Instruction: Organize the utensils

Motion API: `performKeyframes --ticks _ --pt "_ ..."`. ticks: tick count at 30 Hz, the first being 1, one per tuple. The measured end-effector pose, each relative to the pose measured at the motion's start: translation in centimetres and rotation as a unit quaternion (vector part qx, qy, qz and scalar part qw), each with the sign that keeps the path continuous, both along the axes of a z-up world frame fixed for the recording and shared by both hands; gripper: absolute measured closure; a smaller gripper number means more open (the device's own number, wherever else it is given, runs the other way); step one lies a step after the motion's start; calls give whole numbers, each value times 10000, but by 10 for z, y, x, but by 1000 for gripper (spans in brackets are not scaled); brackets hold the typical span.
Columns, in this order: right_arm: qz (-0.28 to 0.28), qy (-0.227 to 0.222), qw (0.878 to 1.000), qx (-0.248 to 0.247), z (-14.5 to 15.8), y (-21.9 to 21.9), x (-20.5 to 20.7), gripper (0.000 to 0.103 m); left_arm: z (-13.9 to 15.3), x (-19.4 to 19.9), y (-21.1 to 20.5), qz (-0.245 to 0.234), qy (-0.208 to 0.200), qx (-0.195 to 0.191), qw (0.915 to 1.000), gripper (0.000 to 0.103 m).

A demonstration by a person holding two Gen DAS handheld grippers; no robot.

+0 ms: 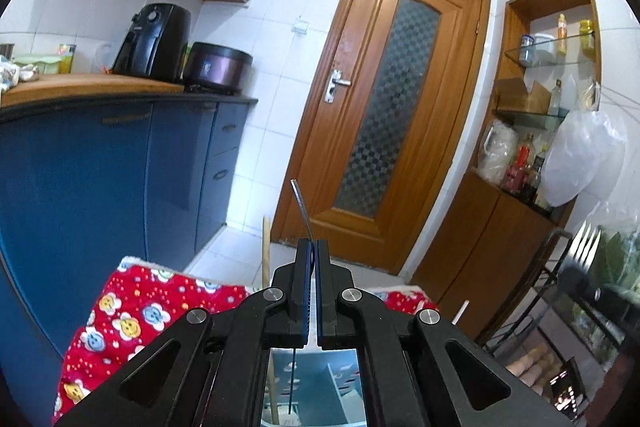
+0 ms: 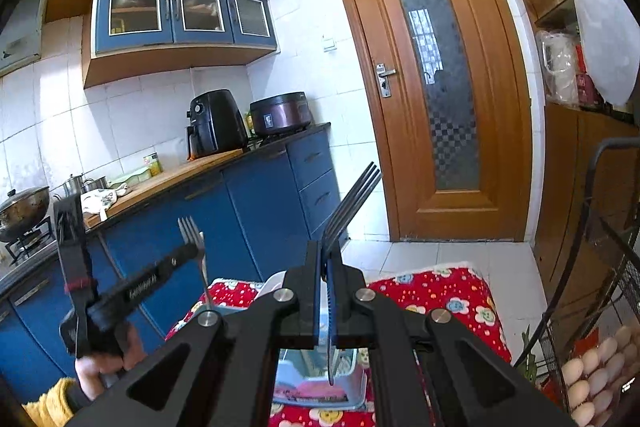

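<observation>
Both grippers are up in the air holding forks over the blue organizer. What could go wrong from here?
1. The left gripper pinches its fork only by the thin edge of the handle; it may swivel or slip.
2. The right gripper carries its fork tines up, near the left one; they could clash above the blue organizer.

A home kitchen: blue base cabinets (image 2: 256, 203) carry a wooden bench (image 2: 168, 175) along a white-tiled wall (image 2: 120, 123). On the bench stand a black air fryer (image 2: 214, 127) and, to its right, a rice cooker (image 2: 282, 113). Left of the air fryer a wok (image 2: 22, 213) sits on a gas hob, and glass-fronted wall cupboards (image 2: 184, 11) hang above it.
</observation>
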State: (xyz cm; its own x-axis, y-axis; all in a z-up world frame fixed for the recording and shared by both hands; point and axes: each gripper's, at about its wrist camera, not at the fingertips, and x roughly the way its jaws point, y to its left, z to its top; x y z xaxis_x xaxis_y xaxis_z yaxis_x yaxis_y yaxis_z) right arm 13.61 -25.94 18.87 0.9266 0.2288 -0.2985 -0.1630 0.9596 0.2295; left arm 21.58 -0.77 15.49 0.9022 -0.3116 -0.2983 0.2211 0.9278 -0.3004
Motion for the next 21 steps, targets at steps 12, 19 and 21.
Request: performKeyframes --ticks 12,19,21 --pt "77 344 9990 -291 -33 21 34 99 -20 6 -2 -98 228 19 9997 102" --pt "153 697 9972 -243 -54 23 44 98 -26 3 -6 -205 293 154 9992 102" --pt "190 780 9965 -217 -57 22 47 97 -27 2 -7 -230 338 168 9990 102"
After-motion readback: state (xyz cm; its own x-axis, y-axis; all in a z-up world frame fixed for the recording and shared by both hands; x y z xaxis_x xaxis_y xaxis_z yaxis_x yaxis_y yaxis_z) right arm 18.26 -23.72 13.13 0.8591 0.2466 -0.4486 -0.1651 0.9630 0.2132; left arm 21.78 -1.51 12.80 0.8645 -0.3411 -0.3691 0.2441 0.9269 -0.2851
